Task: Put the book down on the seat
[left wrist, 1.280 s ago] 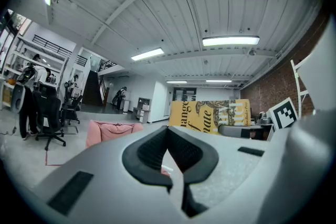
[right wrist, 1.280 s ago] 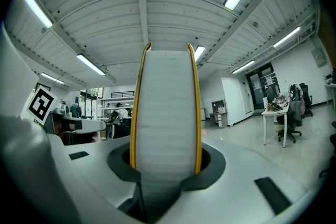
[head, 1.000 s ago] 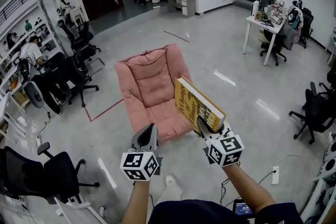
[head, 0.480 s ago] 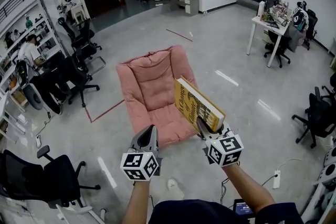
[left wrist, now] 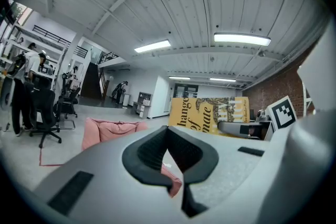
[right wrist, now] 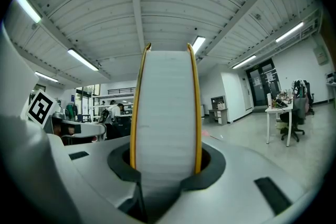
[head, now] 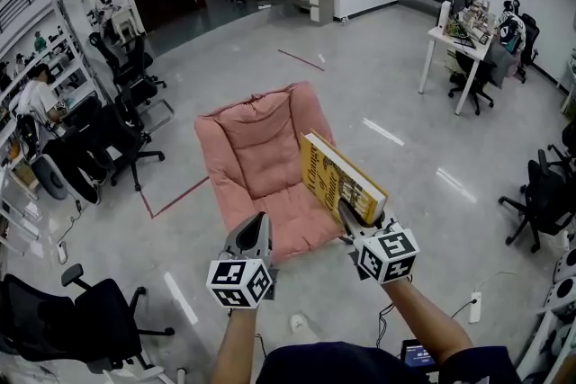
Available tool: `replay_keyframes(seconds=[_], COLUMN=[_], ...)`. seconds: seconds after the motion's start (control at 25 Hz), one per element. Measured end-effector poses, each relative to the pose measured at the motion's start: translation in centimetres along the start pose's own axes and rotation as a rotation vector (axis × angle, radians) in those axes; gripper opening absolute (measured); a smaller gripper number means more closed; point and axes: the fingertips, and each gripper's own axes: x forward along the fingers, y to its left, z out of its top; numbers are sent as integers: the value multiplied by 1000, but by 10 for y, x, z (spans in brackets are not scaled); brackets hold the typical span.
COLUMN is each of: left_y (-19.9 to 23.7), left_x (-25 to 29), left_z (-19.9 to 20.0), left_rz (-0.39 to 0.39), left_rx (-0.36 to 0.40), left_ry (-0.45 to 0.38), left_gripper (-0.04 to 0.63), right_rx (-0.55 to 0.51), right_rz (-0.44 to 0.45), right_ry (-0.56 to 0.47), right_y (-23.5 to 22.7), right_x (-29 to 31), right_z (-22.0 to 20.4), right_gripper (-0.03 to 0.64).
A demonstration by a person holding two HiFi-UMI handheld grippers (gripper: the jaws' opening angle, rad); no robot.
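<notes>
A: Little has moved since the earlier frame. Both grippers and the book sit where they were in the head view, the white shoe (head: 297, 323) has slipped lower, and the black office chair (head: 54, 324) at the lower left has dropped toward the corner.

B: What is the left gripper (head: 259, 222) doing?

A: Its jaws are pressed together with nothing between them. It hangs level with the other tool, well apart from the book.

B: And the right gripper (head: 347, 217)?

A: It is clamped on the thick yellow hardcover book (head: 337, 175). In the right gripper view the white page block fills the gap between the jaws, with a yellow cover against each pad.

B: Where is the book relative to the seat?

A: It is held in the air, standing on edge and tilted, with its lettered spine facing left. In the head view it overlaps the right front side of the pink cushioned floor seat (head: 256, 148). The seat lies open on the grey floor (head: 378, 85).

B: What is farther out?

A: A red tape line (head: 175, 198) runs to the seat's left. A white table (head: 450, 45) stands far off on the right.
</notes>
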Motion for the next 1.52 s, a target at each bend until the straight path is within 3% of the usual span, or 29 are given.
replay_keyframes(seconds=[0.36,0.96,1.52], left_y=[36,113,124], left_x=[26,36,38], left_z=[12,20,0], left_rz=[-25,7,-24], left_rx=[-12,-8,-52], left_ry=[-2,-6,19], left_gripper=[2,1,1], right_rx=[-7,0,0], right_rz=[-32,-72,-106], right_ry=[11,22,54], right_y=[-3,14,16], right_x=[40,96,107], right_z=[9,5,-10], right_gripper=[155,155,155])
